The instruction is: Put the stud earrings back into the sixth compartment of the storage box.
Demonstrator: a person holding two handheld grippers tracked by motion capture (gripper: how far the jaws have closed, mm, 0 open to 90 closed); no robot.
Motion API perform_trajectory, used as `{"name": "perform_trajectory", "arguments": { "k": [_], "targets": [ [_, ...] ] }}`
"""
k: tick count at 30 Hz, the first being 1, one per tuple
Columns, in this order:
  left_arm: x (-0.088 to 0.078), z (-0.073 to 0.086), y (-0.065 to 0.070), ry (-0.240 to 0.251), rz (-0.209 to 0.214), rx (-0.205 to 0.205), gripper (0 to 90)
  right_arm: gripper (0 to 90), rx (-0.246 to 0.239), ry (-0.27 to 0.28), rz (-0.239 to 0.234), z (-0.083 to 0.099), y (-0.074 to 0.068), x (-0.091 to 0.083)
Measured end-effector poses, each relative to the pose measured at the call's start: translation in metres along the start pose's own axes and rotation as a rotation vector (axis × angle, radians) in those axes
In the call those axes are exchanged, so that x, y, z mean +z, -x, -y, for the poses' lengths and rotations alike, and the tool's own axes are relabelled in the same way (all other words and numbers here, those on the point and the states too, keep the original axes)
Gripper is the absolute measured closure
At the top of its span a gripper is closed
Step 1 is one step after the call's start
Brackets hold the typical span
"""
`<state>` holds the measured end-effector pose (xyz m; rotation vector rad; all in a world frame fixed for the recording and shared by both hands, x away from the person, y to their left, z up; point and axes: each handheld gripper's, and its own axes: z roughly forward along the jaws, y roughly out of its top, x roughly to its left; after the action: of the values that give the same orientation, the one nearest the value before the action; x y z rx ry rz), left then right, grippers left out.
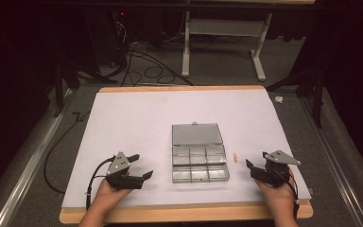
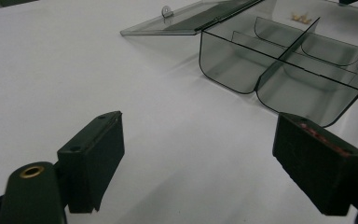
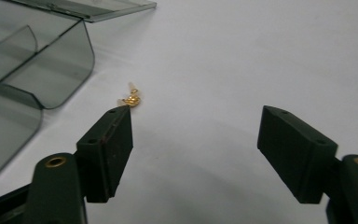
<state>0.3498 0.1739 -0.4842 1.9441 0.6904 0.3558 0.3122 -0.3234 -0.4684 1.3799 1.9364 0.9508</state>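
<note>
We see a smoky grey, see-through compartment box (image 1: 200, 162) with its lid (image 1: 197, 134) the same tint, on a plain white sheet (image 1: 137, 118) edged by the light wood table (image 1: 179, 213). A tiny gold-coloured piece (image 3: 131, 98) lies on the white. Both the left gripper (image 1: 140, 166) and the right gripper (image 1: 255, 163) are black with grey top plates.

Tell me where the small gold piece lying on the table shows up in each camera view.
High view: the small gold piece lies on the table, just right of the clear box.
Left gripper view: near the top edge, seen through the box's far wall.
Right gripper view: just beyond the left jaw's tip.
Shared landmark: the clear box with its open lid.
</note>
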Motion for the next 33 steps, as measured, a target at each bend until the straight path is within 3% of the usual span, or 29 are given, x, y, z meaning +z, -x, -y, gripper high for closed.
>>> {"name": "perform_trajectory", "arguments": {
  "k": [8,11,18,29,33],
  "targets": [
    [0.002,-0.001,-0.001,-0.017,0.001,-0.008,17.1,28.7,0.098,0.005,0.013,-0.002,0.001,-0.005],
    [0.001,-0.001,0.000,-0.015,0.011,0.004,15.7,35.2,0.131,0.028,-0.010,-0.002,0.007,-0.008],
    [0.002,-0.001,0.001,-0.020,0.002,0.013,15.3,41.0,0.098,0.046,0.019,-0.002,0.006,-0.009],
    [0.001,-0.001,0.000,-0.017,0.000,0.012,15.6,43.3,0.097,0.030,0.039,-0.003,-0.001,-0.008],
    [0.001,0.000,0.001,-0.007,-0.002,0.012,15.7,46.9,0.070,0.011,0.036,-0.007,-0.006,-0.009]
  ]
}}
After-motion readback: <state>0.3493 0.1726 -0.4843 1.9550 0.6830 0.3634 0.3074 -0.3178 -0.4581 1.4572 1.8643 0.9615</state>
